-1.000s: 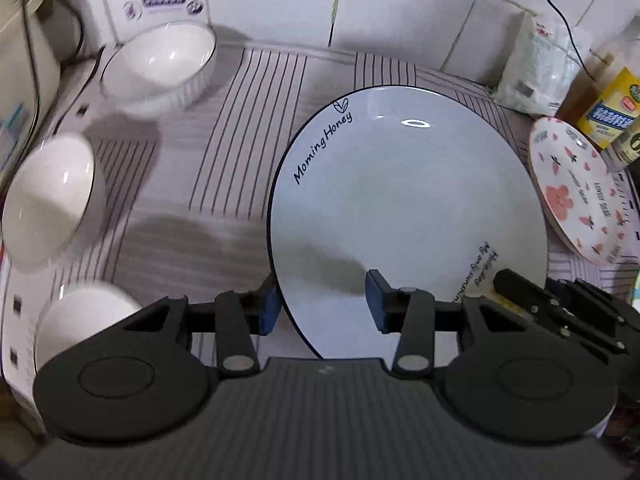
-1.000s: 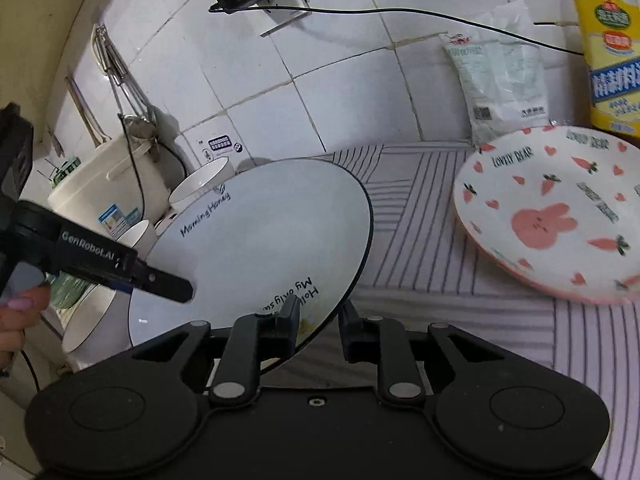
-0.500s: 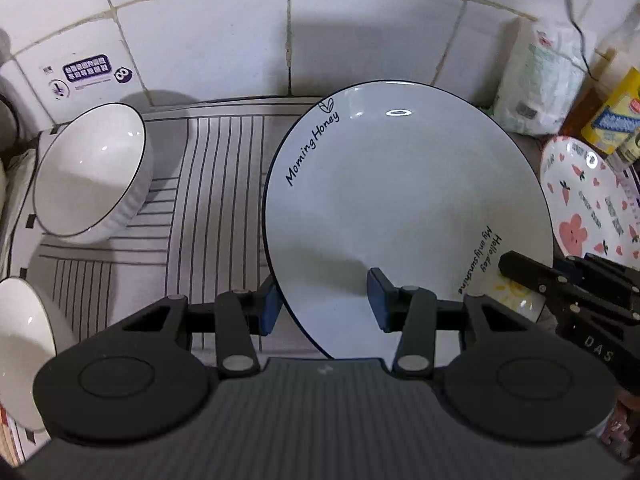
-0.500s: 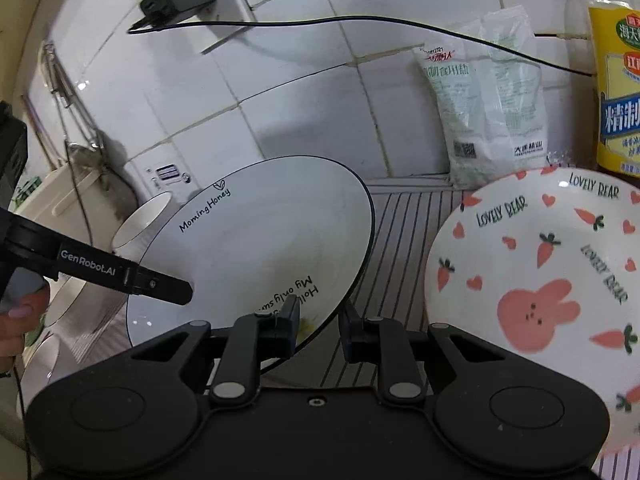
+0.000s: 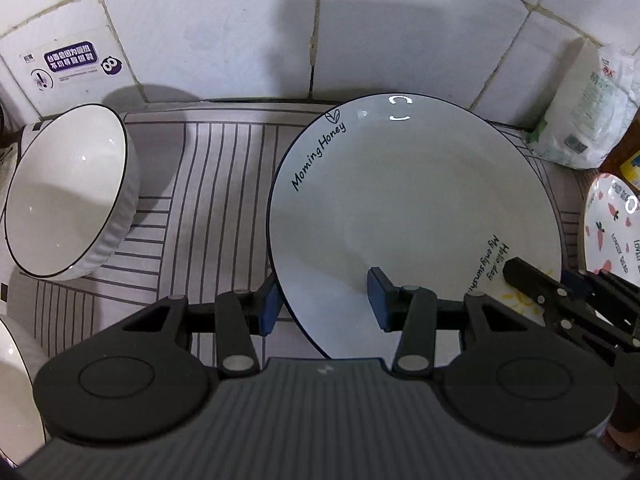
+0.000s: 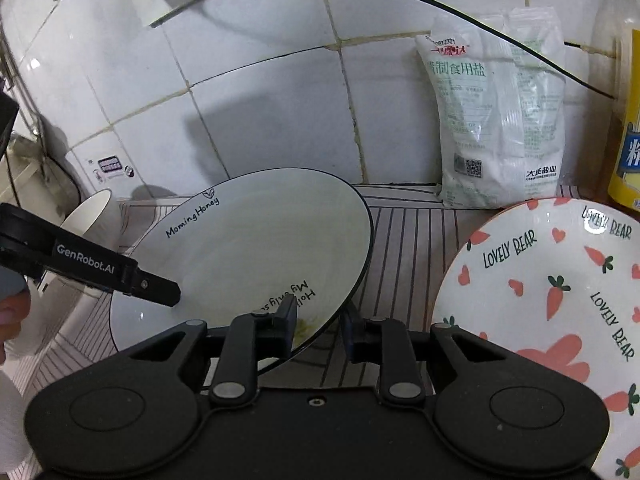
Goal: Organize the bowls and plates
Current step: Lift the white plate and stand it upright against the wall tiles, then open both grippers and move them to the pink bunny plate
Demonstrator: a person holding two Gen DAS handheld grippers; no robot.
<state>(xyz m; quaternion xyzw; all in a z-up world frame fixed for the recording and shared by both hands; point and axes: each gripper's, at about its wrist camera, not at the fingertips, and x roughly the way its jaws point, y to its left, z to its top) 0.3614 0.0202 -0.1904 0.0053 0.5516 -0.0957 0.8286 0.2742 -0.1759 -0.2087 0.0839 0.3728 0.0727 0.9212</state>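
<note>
Plate (image 5: 412, 216) carried closer to wall since earlier. I grip its rim from both sides, left gripper (image 5: 322, 300) and right gripper (image 6: 318, 328), for level support.

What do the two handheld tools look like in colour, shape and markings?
Both are matte black with round disc housings and linked fingers. The left tool has blue pads; its side reads "GenRobot.AI" in white. The right tool looks black.
</note>
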